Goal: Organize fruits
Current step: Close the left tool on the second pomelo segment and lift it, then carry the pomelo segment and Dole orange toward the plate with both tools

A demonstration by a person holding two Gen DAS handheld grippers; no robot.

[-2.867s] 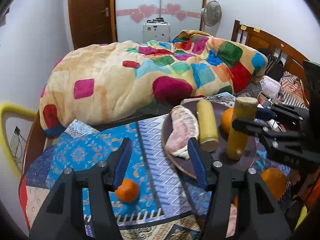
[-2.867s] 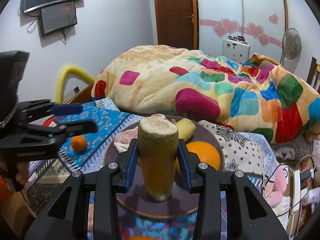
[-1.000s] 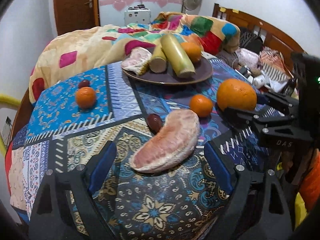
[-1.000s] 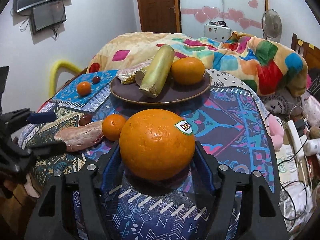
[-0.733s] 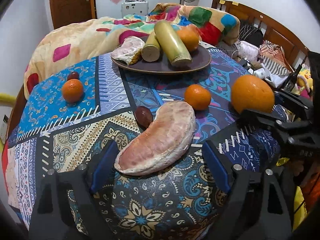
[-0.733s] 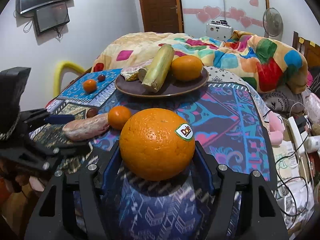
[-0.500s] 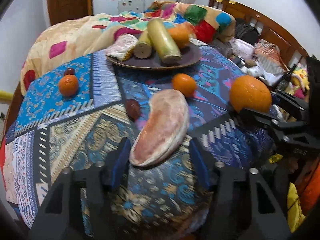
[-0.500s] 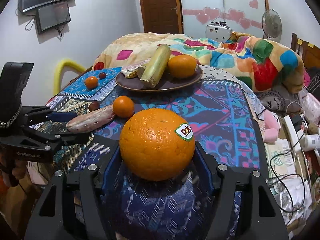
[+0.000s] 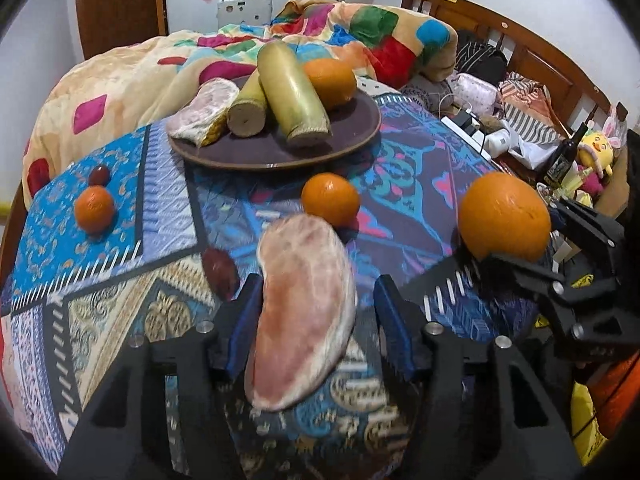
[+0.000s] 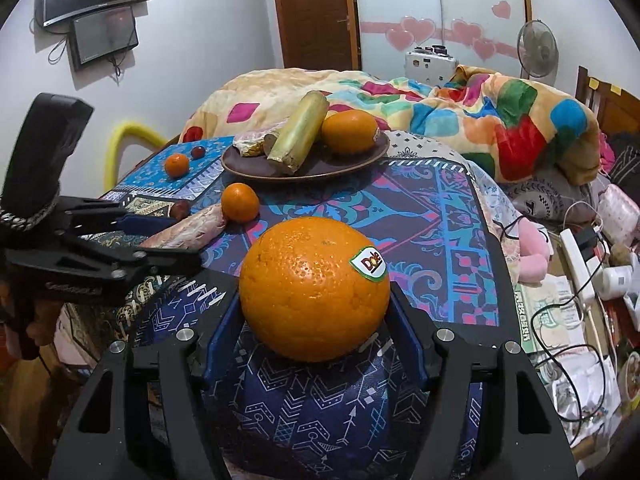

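My right gripper (image 10: 316,320) is shut on a large orange (image 10: 315,288) with a sticker, held near the table's front edge; it also shows in the left wrist view (image 9: 504,216). My left gripper (image 9: 312,308) has closed around a peeled pomelo segment (image 9: 300,308) lying on the patterned cloth; the right wrist view shows this segment (image 10: 188,232) too. A brown plate (image 9: 348,140) at the back holds two sugarcane pieces (image 9: 292,96), a pomelo piece (image 9: 200,112) and an orange (image 9: 332,80).
Loose on the cloth are a small orange (image 9: 330,199), another small orange (image 9: 94,210) at the left and two dark red fruits (image 9: 218,268) (image 9: 99,175). A bed with a colourful blanket (image 9: 360,28) lies behind the table. Clutter and cables (image 10: 580,264) sit to the right.
My left gripper has moved in and narrowed its fingers onto the pomelo segment. My right gripper still holds the large orange, drawn back a little from the plate.
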